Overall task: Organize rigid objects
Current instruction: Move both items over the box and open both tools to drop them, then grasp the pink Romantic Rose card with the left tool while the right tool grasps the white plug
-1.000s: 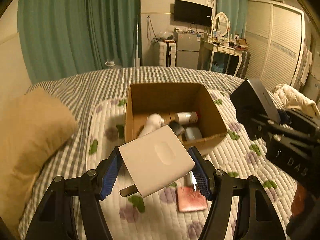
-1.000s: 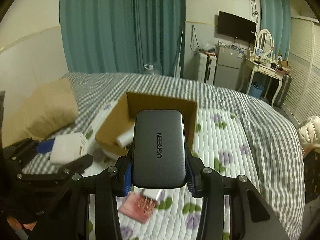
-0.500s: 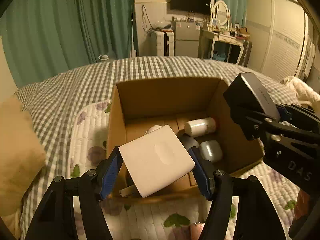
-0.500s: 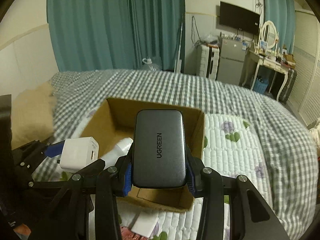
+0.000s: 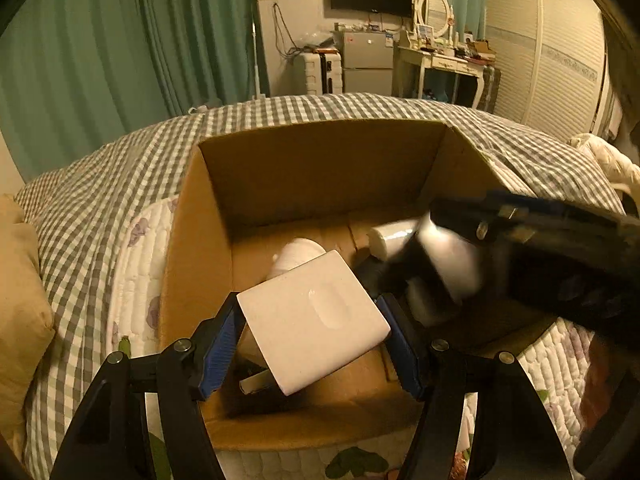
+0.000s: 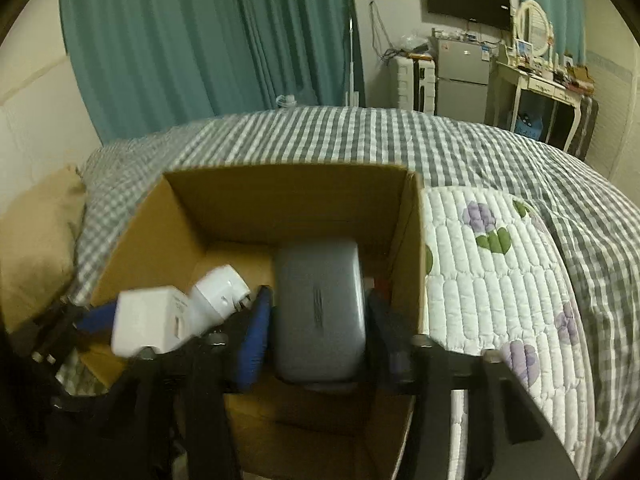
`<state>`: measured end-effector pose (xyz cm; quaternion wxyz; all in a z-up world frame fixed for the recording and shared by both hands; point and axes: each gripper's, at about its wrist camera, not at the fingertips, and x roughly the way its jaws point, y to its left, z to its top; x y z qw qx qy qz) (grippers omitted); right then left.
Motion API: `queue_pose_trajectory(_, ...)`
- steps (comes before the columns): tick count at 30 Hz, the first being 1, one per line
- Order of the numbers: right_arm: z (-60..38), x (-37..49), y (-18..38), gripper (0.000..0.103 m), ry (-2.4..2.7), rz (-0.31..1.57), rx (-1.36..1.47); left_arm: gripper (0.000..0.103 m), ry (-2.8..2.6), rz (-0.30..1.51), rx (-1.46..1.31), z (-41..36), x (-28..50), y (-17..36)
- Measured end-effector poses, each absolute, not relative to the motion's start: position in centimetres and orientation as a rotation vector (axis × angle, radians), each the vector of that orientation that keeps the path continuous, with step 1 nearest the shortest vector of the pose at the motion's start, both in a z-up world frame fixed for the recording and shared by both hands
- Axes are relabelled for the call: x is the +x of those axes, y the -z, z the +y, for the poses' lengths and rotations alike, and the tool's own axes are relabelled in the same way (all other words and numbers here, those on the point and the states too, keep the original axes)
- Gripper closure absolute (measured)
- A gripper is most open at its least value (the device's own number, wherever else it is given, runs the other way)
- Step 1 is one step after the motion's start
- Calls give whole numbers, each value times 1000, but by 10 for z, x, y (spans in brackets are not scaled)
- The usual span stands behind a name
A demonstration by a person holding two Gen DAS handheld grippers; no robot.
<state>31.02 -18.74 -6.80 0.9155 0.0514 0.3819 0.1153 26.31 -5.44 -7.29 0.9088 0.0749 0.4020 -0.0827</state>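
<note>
An open cardboard box (image 5: 320,168) stands on the bed; it also shows in the right wrist view (image 6: 280,200). My left gripper (image 5: 312,328) is shut on a white charger block (image 5: 312,320), held over the box's near side. My right gripper (image 6: 316,320) holds a grey charger (image 6: 318,312) down inside the box; gaps show between its blue pads (image 6: 254,340) and the charger, so the jaws look parted. A white bottle (image 5: 392,236) and a white plug (image 6: 220,296) lie in the box.
The bed has a grey checked cover (image 6: 400,136) and a white quilt with purple flowers (image 6: 500,272). A tan pillow (image 5: 20,300) lies at the left. Teal curtains, a fridge and a dressing table stand behind.
Both grippers have moved forward and down over the box. The grey charger has gone down inside it, and the right jaws have spread from it.
</note>
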Motion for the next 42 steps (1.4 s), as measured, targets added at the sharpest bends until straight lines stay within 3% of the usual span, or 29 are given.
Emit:
queue_pose_trajectory(2,-193,303,58,27,-231,760,124,33,170,823,153,-55,255,68)
queue_pose_trajectory(5,-201,289,38,27,-188,726,97,28,172,807,124,-53,240,51)
queue_pose_trajectory(6,-206,282,31,27,-189,722,97,21,166,800,105,-51,232,44)
queue_pose_trajectory(13,-228,223,-1,9,-148,695,38,10,107,770,52,-38,180,14)
queue_pose_trajectory(19,-245,177,7,7,-152,727,35,5,33,775,59,-39,136,21)
queue_pose_trajectory(26,-251,150,51,6,-187,804,-2,5,-35,866,-10,-40,111,75)
queue_pose_trajectory(32,-256,150,98,6,-156,872,-87,5,-12,951,-18,-62,111,120)
queue_pose_trajectory(42,-282,171,135,6,-102,982,78,5,107,1032,73,-104,138,163)
